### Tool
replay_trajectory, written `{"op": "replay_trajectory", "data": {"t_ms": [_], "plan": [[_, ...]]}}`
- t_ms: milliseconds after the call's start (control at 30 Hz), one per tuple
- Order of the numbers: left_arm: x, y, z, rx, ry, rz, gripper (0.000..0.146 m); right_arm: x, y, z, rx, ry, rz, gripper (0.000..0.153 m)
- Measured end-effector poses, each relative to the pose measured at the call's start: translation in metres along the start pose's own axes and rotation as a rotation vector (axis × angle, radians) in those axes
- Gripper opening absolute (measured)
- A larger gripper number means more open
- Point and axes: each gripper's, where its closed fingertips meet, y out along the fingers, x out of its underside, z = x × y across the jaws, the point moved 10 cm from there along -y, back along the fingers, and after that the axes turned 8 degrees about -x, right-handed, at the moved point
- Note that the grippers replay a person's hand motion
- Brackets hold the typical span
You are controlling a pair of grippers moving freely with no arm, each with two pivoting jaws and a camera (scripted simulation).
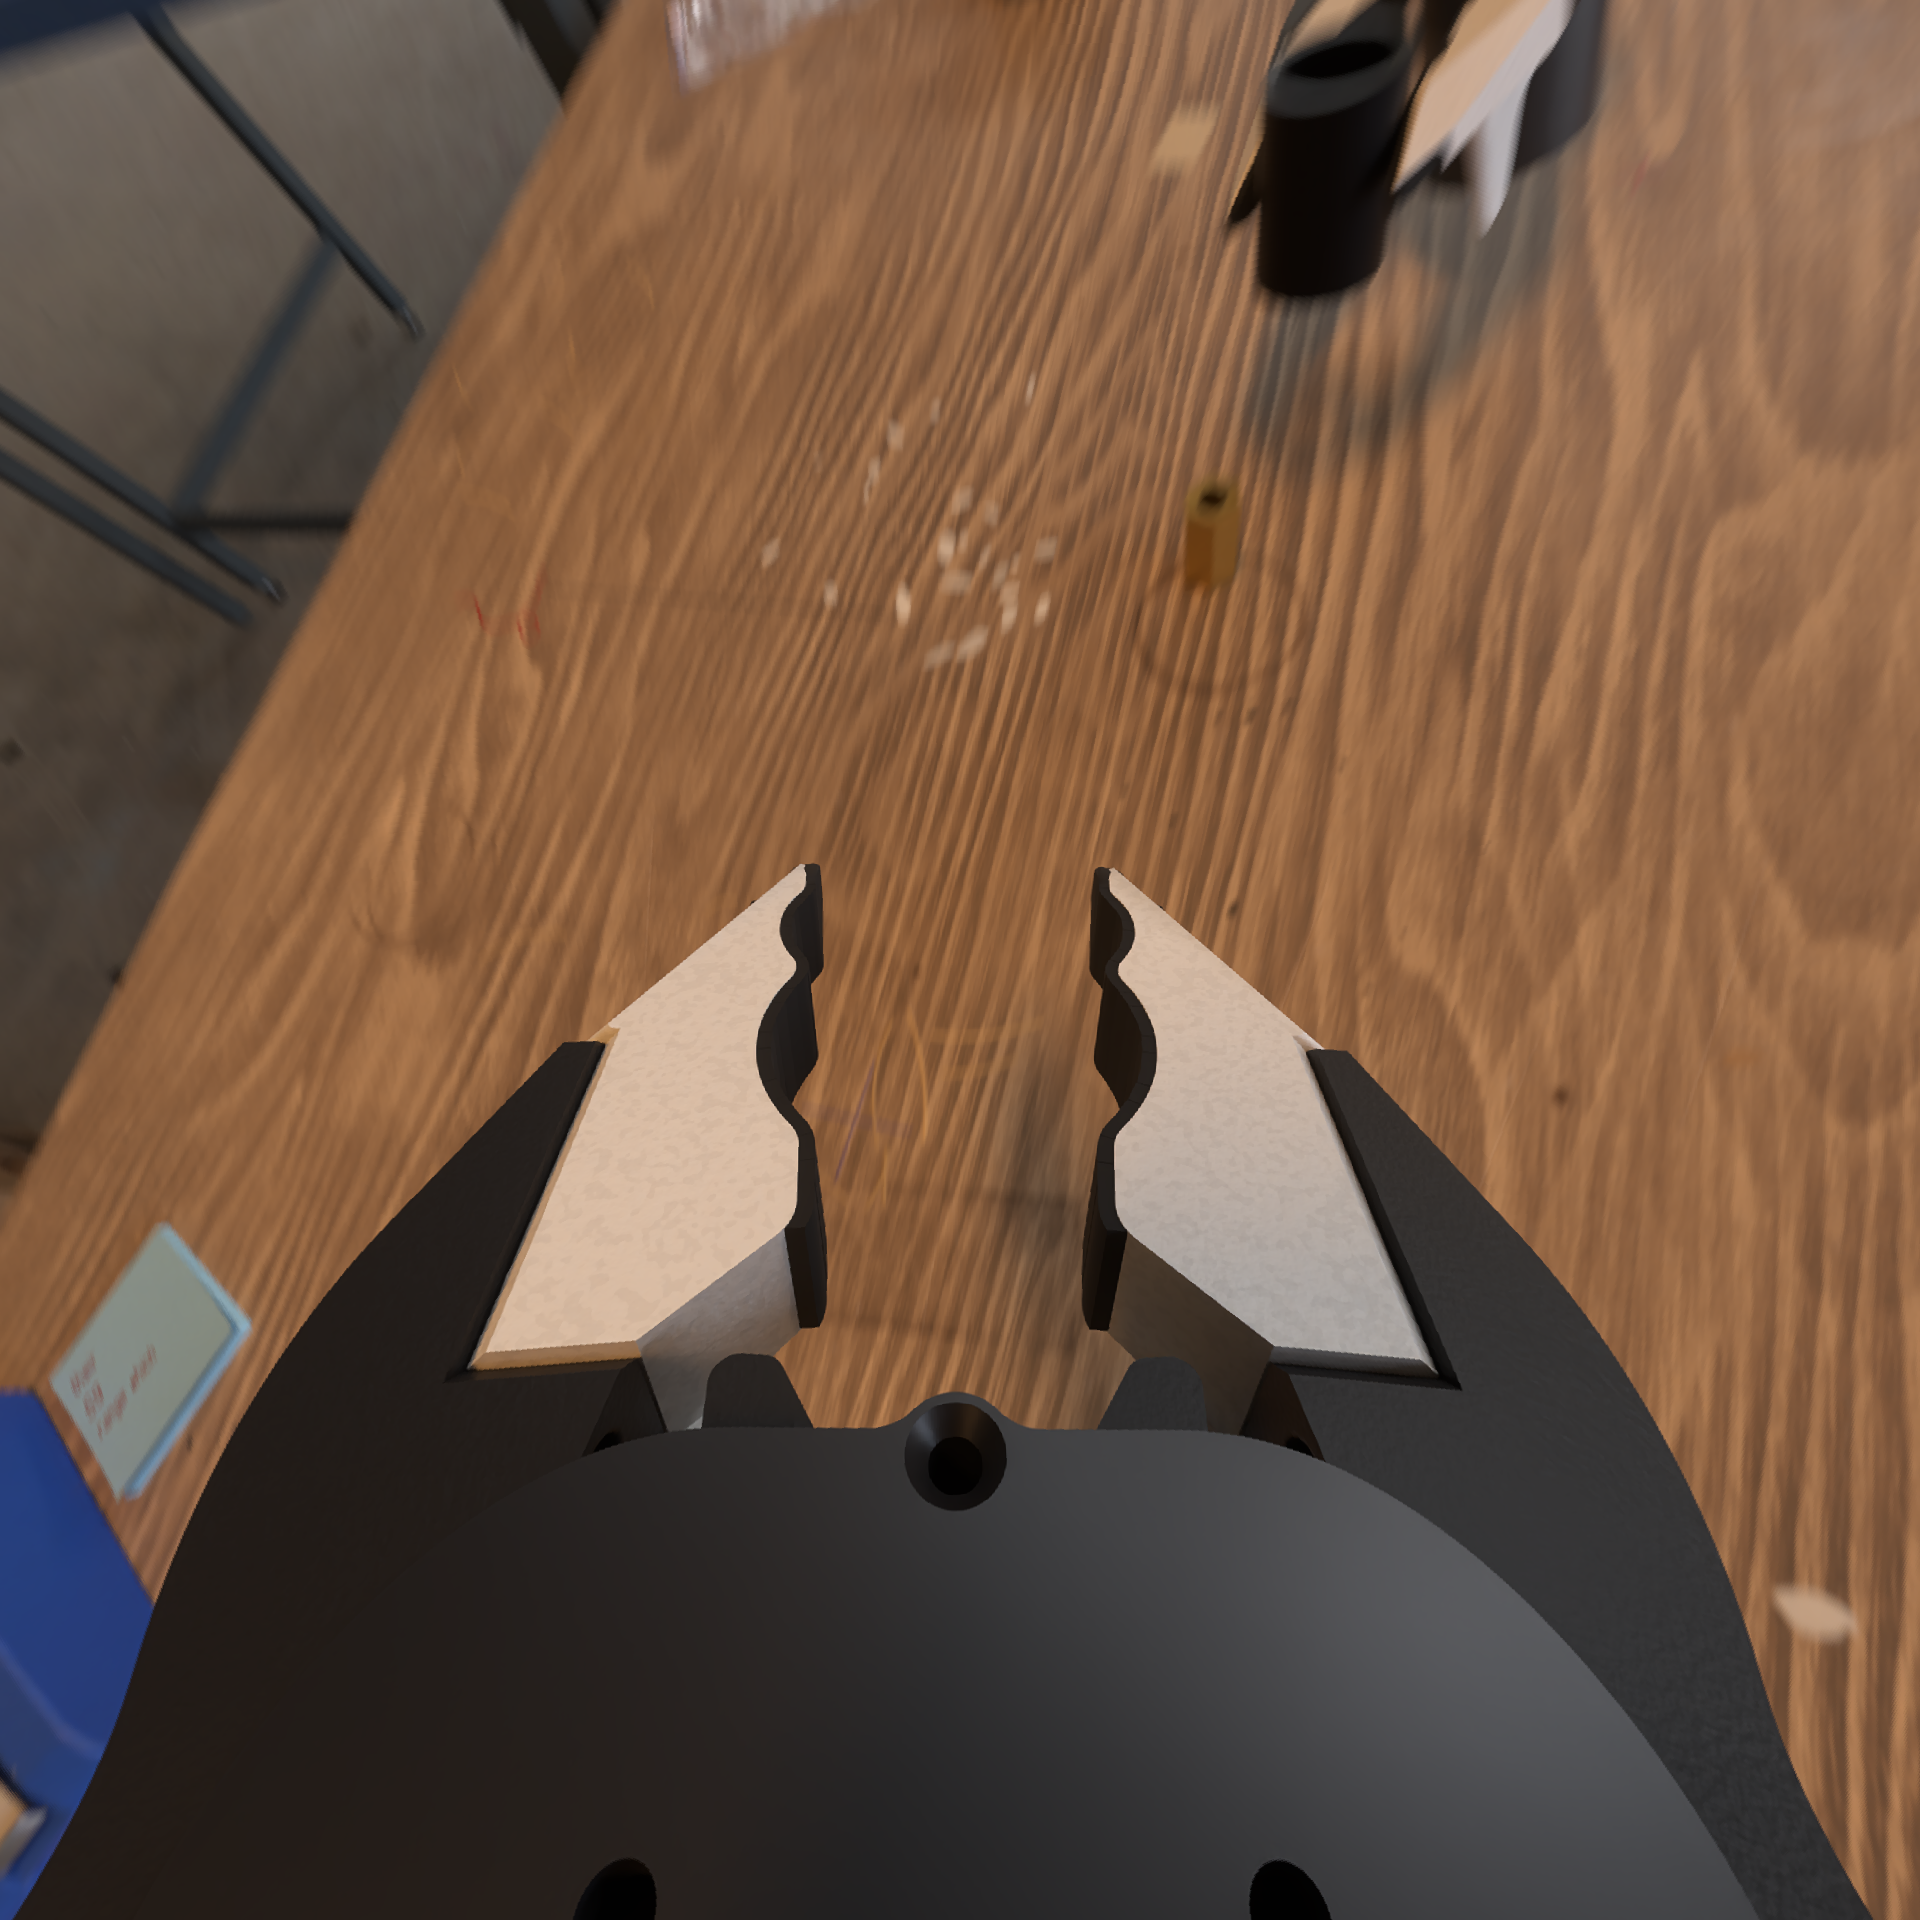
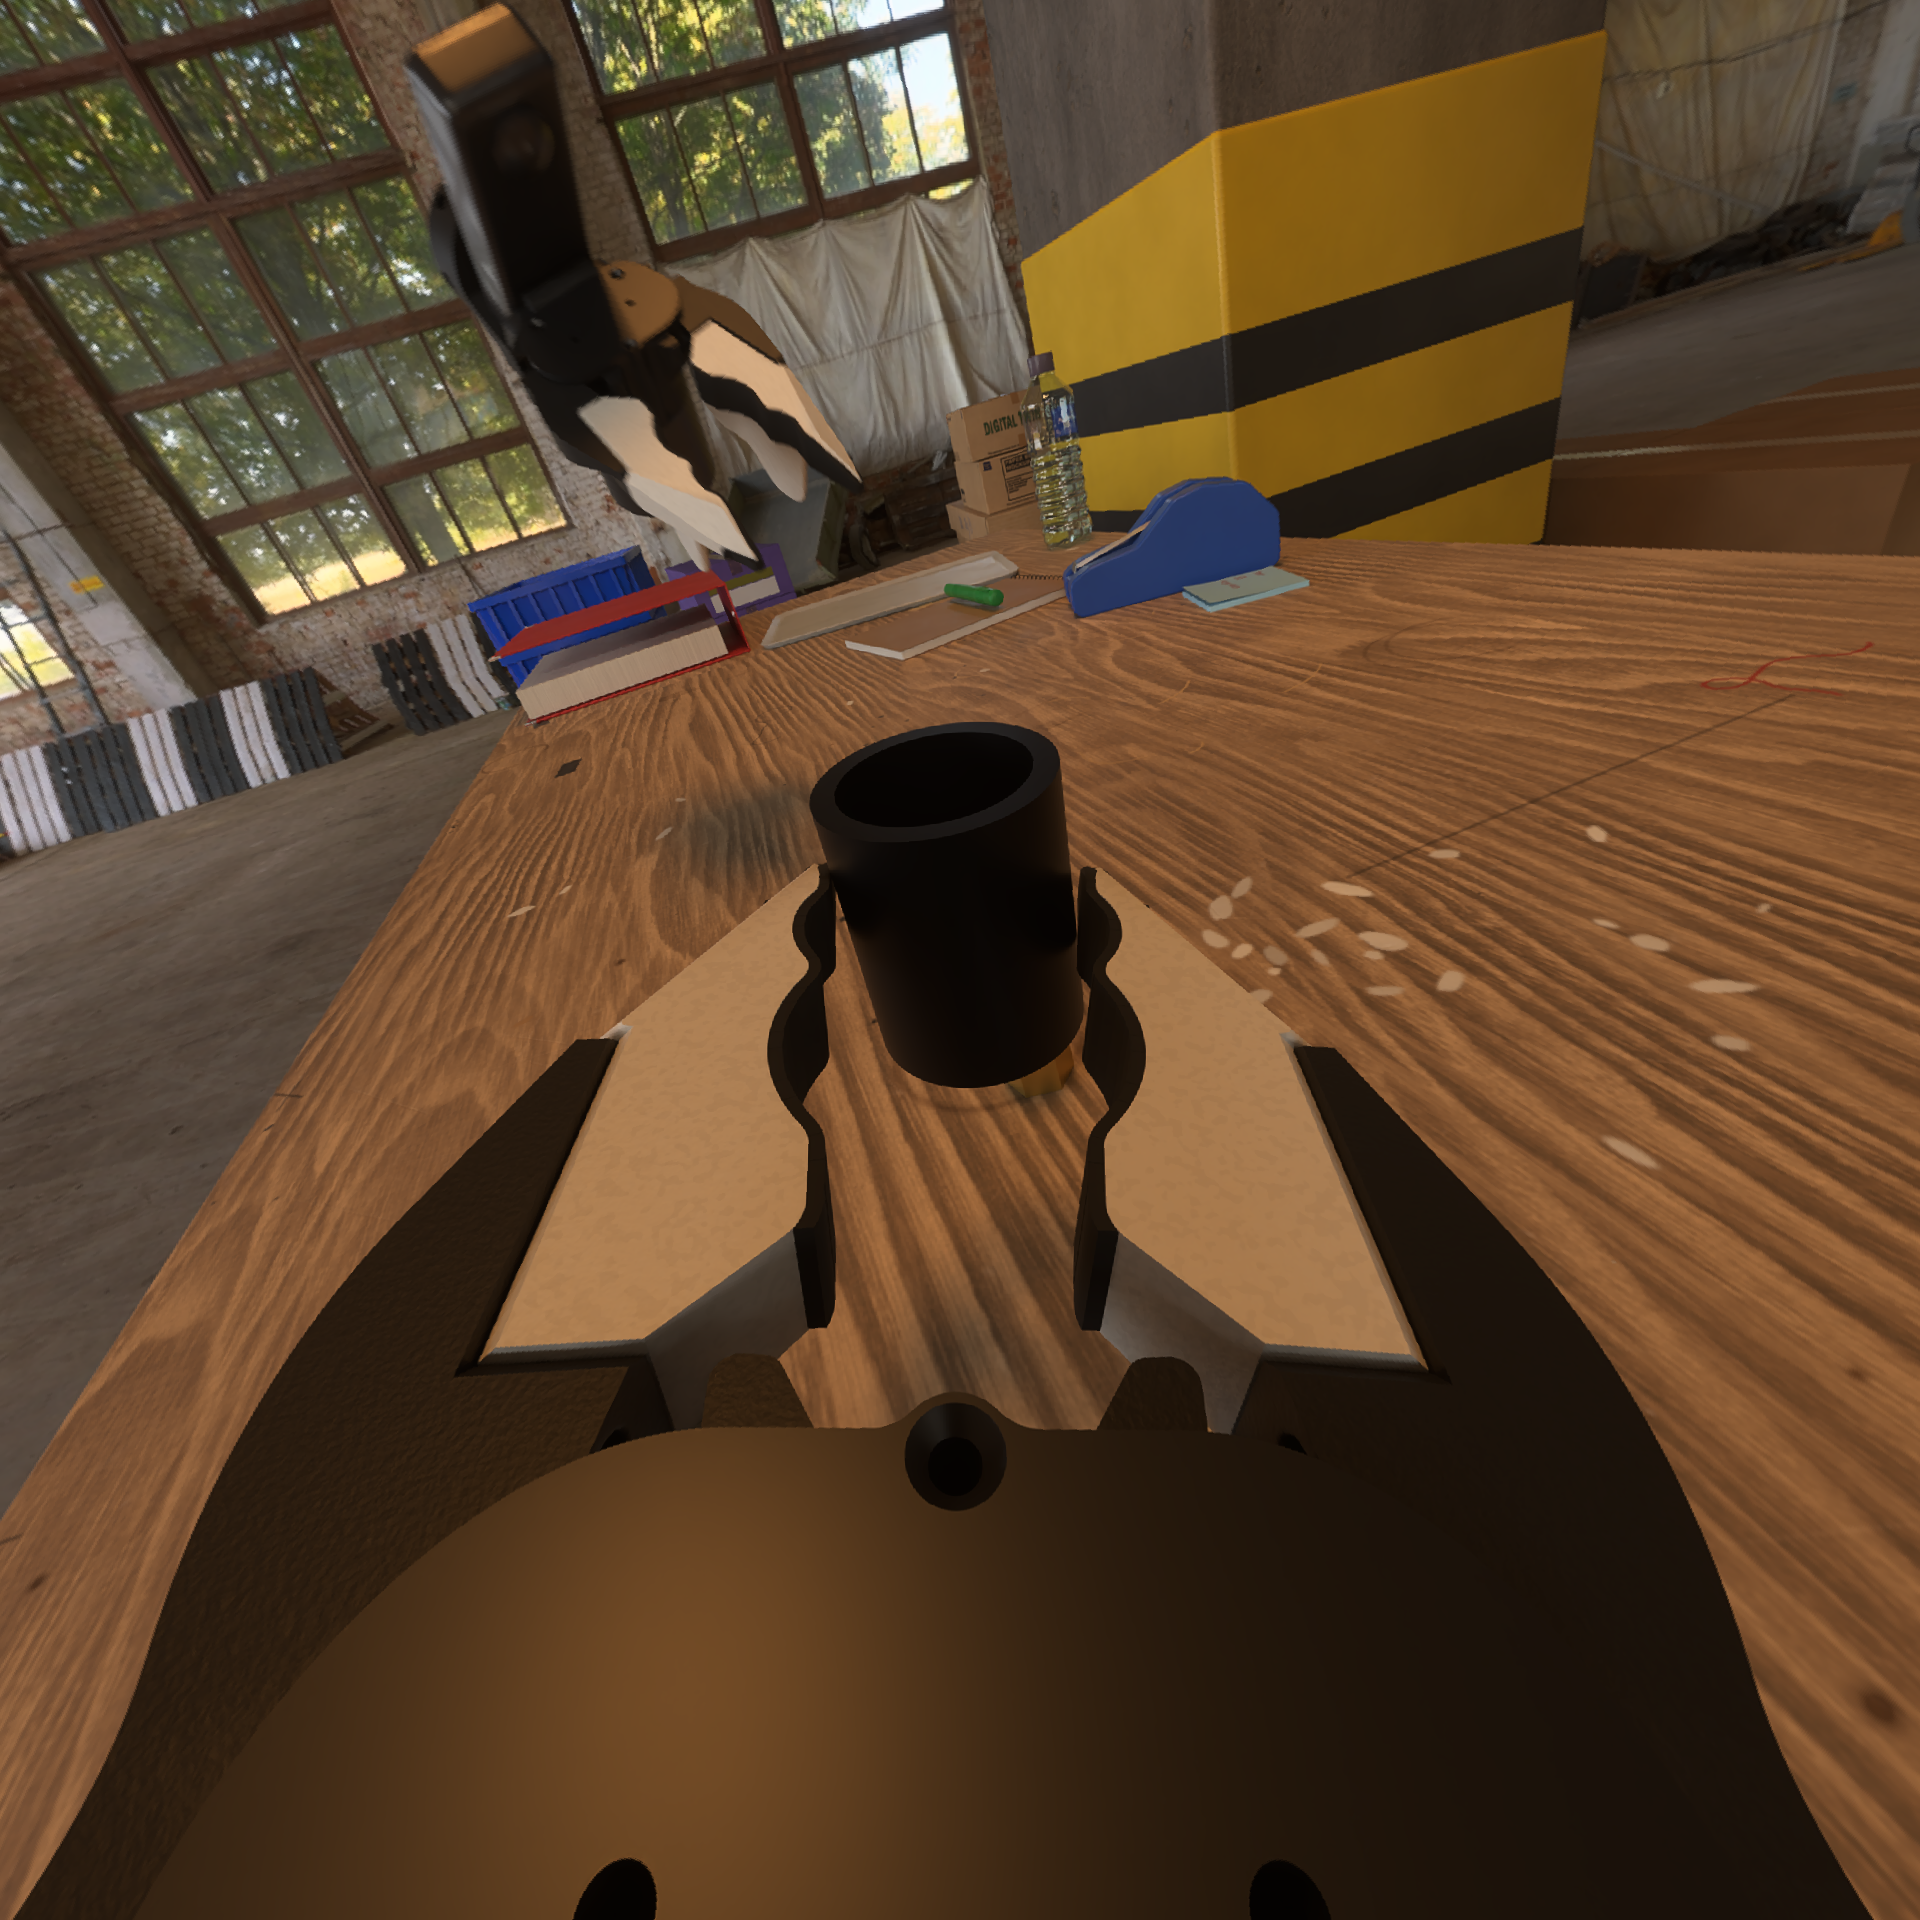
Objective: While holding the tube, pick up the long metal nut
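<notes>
The long metal nut (image 1: 1208, 535) is a brass hex piece standing upright on the wooden table (image 1: 1558, 935), ahead and to the right of my left gripper (image 1: 954, 883). The left gripper is open and empty above the table. My right gripper (image 2: 956, 883) is shut on the black tube (image 2: 951, 904), which leans slightly. In the right wrist view only a sliver of the nut (image 2: 1044, 1081) shows, behind the tube's lower end. The left wrist view shows the tube (image 1: 1320, 177) and the right gripper (image 1: 1455, 114) blurred at the far right. The right wrist view shows the left gripper (image 2: 795, 514) in the air.
White flakes (image 1: 966, 571) lie scattered left of the nut. A pale card (image 1: 145, 1351) and a blue tape dispenser (image 2: 1174, 545) sit near one table edge, with a bottle (image 2: 1055, 457), a tray (image 2: 883, 603) and a red book (image 2: 623, 644) nearby. The table's edge (image 1: 312, 790) runs along the left.
</notes>
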Motion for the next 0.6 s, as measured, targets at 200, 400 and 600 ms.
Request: {"op": "replay_trajectory", "data": {"t_ms": [200,400,600], "plan": [[-0.056,0.037,0.057,0.033,0.028,0.207,0.052,0.000,0.000,0.001,-0.009,0.010,-0.004,0.047],[-0.066,0.136,0.101,0.023,-0.055,0.064,0.051,0.000,-0.002,-0.003,-0.003,-0.028,0.022,0.047],[-0.068,0.187,0.112,0.028,-0.113,-0.034,0.048,0.000,-0.005,-0.007,-0.008,-0.051,0.043,0.047]]}}
